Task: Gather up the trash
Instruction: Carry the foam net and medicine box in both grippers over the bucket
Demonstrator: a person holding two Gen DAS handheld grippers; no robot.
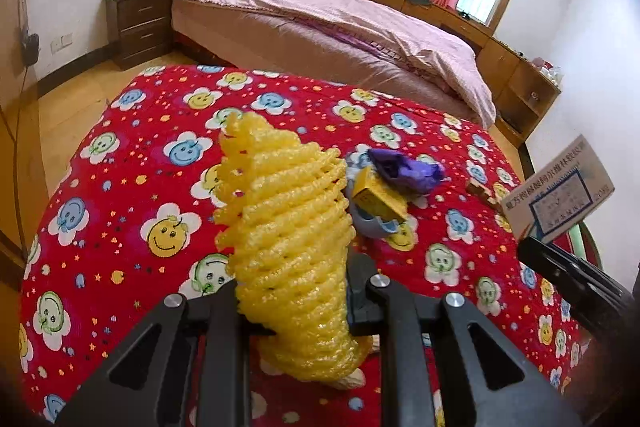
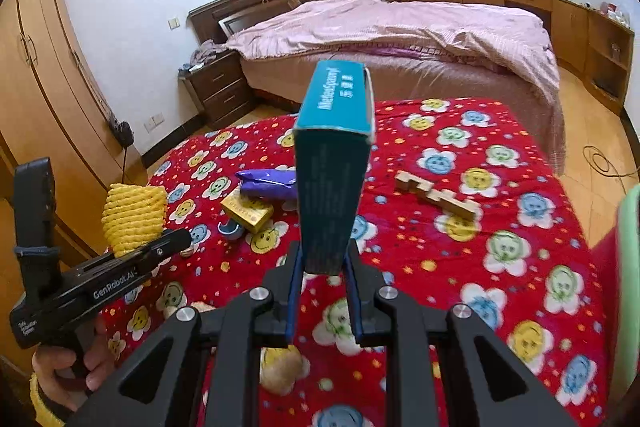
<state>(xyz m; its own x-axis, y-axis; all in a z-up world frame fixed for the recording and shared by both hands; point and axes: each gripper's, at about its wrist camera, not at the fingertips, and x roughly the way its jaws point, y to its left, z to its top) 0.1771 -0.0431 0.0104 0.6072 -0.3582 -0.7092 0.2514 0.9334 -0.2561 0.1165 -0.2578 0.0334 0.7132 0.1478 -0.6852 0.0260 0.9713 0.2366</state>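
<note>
Left gripper [image 1: 296, 301] clamped on yellow foam fruit net [image 1: 286, 227], right gripper [image 2: 322, 267] clamped on upright teal medicine box [image 2: 334, 163], both above the red smiley-flower cloth [image 2: 500, 227].

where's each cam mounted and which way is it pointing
Left wrist: rides the left gripper, looks along the fingers clamped on yellow foam net, across the red smiley cloth toward the bed.
Right wrist: rides the right gripper holding a blue box, same heading; the person's left hand shows.
Shared: net, box, gold box, purple wrapper.
</note>
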